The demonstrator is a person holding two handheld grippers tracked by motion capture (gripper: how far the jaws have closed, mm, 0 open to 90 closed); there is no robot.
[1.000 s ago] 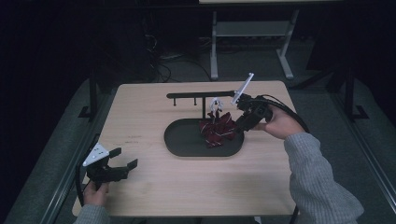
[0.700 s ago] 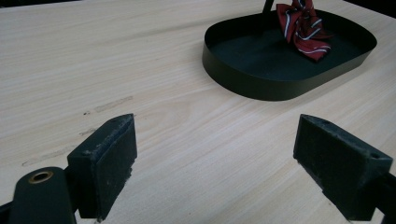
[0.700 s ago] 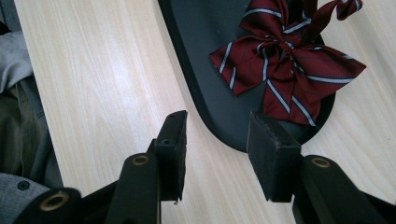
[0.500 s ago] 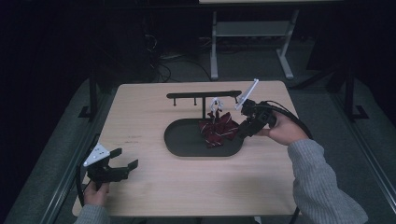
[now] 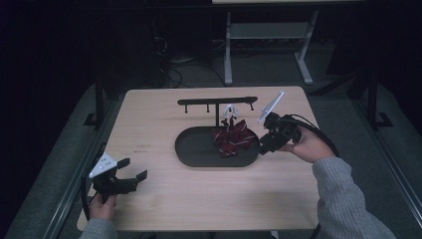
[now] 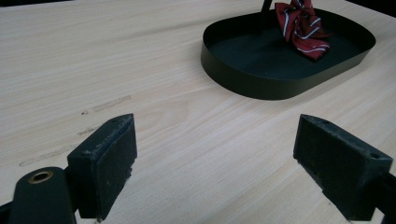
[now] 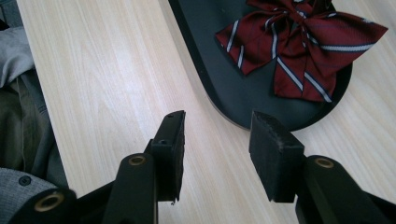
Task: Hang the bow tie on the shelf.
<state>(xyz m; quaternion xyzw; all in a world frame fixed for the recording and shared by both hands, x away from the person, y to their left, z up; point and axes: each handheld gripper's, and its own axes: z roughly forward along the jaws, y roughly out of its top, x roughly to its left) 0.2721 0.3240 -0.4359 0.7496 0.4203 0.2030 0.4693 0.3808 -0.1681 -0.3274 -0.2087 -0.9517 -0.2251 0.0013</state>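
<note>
A dark red striped bow tie (image 5: 233, 136) lies in the right end of a black oval tray (image 5: 196, 149), under a black T-shaped rack (image 5: 217, 102). My right gripper (image 5: 263, 147) hovers at the tray's right rim, open and empty; in the right gripper view (image 7: 215, 154) the bow tie (image 7: 299, 46) lies ahead of its jaws inside the tray (image 7: 210, 56). My left gripper (image 5: 132, 178) rests near the table's front left corner, wide open and empty. The left gripper view (image 6: 215, 163) shows the tray (image 6: 261, 70) and bow tie (image 6: 301, 25) far off.
The wooden table (image 5: 149, 124) stands on a grey floor. A white desk frame (image 5: 263, 35) and cables stand behind it in the dark. A grey sleeve (image 5: 343, 199) comes in at the lower right. A person's clothing (image 7: 18, 116) shows beyond the table edge in the right gripper view.
My right gripper has drawn back to the right, away from the bow tie and off the tray to its right rim. The left gripper has stayed still.
</note>
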